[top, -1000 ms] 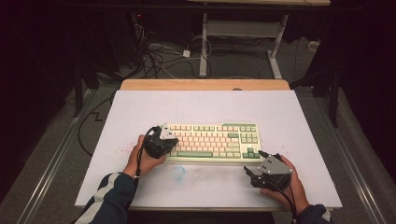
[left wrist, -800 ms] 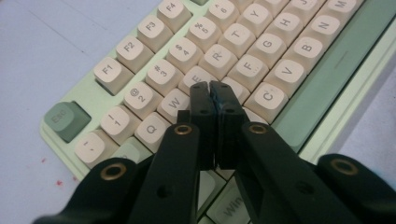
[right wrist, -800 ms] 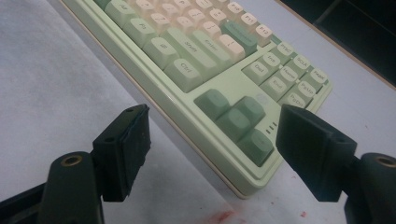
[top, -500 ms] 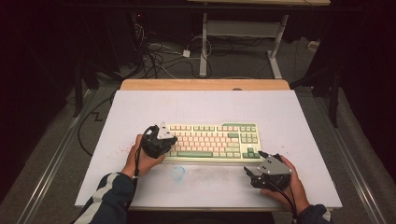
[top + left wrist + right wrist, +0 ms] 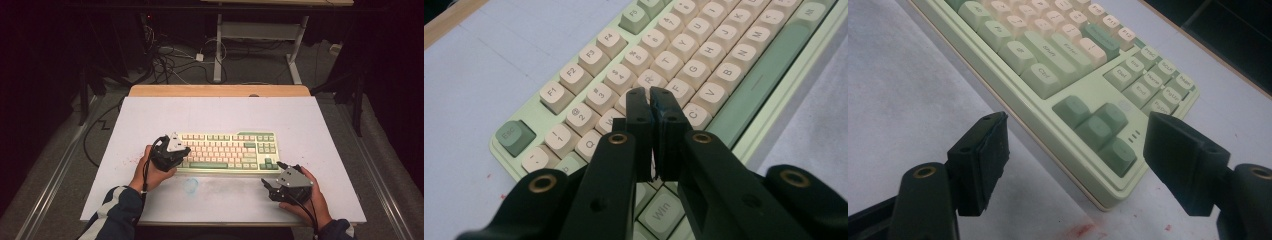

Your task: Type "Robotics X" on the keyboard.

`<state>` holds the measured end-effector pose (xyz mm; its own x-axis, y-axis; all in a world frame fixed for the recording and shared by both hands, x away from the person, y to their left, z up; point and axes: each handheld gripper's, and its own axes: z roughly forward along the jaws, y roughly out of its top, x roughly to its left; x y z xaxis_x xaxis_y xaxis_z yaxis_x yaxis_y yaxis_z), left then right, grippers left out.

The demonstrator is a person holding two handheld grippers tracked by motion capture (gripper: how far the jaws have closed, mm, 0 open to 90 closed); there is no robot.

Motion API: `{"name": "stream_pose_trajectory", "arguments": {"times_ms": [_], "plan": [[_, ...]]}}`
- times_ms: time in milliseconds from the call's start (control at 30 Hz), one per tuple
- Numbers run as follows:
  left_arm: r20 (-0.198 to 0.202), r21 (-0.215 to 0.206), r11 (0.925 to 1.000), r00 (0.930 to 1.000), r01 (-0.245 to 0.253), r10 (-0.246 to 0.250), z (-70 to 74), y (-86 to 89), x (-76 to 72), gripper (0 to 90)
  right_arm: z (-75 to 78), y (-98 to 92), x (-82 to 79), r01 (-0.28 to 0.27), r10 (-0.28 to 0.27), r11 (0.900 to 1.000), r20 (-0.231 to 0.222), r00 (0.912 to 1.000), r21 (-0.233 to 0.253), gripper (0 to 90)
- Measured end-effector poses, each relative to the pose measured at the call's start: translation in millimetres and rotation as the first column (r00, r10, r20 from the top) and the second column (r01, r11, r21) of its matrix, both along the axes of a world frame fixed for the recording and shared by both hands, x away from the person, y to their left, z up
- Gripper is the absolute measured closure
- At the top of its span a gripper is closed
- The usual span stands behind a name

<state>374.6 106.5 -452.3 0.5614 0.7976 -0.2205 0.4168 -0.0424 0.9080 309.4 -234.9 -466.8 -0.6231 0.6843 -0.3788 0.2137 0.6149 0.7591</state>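
Note:
A pale green keyboard [image 5: 227, 150] with cream and green keys lies across the middle of the white table mat [image 5: 215, 120]. My left gripper [image 5: 184, 151] hovers over its left end, jaws shut together with nothing between them. In the left gripper view its tips [image 5: 651, 97] sit just above the letter keys [image 5: 684, 70] near E and D. My right gripper [image 5: 270, 182] rests near the keyboard's front right corner, open. The right gripper view has its fingers [image 5: 980, 160] spread either side of the arrow keys [image 5: 1098, 127].
A faint blue smudge [image 5: 190, 185] marks the mat in front of the keyboard, and reddish specks [image 5: 127, 161] lie to the left. A wooden table edge [image 5: 220, 90] runs behind the mat. Cables [image 5: 170, 60] and desk legs stand on the floor beyond.
My left gripper has shifted slightly right and forward over the keyboard's left end. The right gripper has stayed in place.

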Motion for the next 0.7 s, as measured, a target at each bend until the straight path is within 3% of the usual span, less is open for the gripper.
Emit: {"name": "stream_pose_trajectory", "arguments": {"times_ms": [433,700], "plan": [[0.012,0.004,0.9999,0.9998,0.016,-0.016,2.9,12.1,-19.2,84.7,1.2,-1.5,-0.4,0.002,-0.002,1.0,0.006,1.0,0.002,26.9],[0.022,-0.001,0.9985,0.9983,0.055,-0.055,6.7,4.0,-27.4,84.9,0.9,-0.7,-0.7,0.001,-0.001,1.0,0.005,1.0,-0.001,26.9]]}}
